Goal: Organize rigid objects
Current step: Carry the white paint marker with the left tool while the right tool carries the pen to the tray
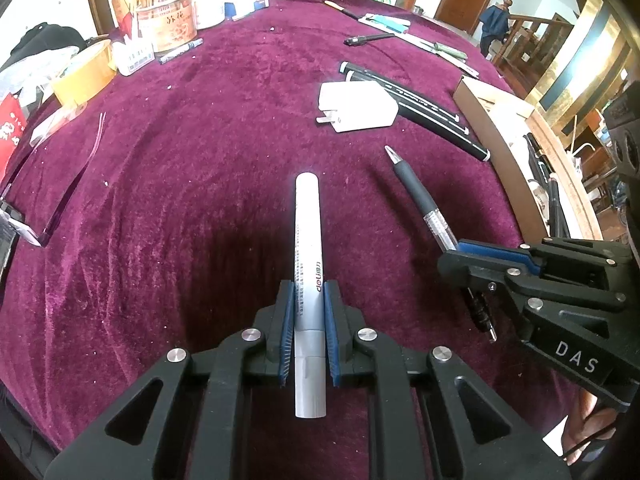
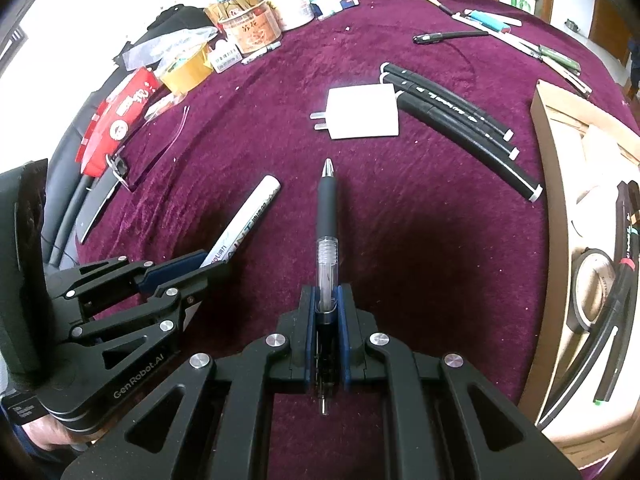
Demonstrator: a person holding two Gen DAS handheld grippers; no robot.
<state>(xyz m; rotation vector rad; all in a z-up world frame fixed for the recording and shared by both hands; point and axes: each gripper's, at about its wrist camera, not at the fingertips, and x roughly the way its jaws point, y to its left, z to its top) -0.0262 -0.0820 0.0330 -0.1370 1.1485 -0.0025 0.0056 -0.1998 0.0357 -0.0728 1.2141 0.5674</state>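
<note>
My left gripper [image 1: 309, 292] is shut on a white marker [image 1: 307, 240] that points forward above the purple tablecloth. It also shows in the right wrist view [image 2: 200, 270], with the white marker [image 2: 248, 220]. My right gripper [image 2: 325, 296] is shut on a black and clear ballpoint pen [image 2: 327, 216], tip forward. In the left wrist view the right gripper [image 1: 460, 256] holds the pen [image 1: 416, 192] to the right of the marker. Both grippers hover side by side over the cloth.
A white charger plug [image 2: 362, 112] and three black markers [image 2: 460, 120] lie ahead. A cardboard box [image 2: 560, 184] with pens and tape rolls stands at the right. Jars, tins and tape [image 2: 188, 68] crowd the far left. More pens [image 2: 492, 20] lie at the far edge.
</note>
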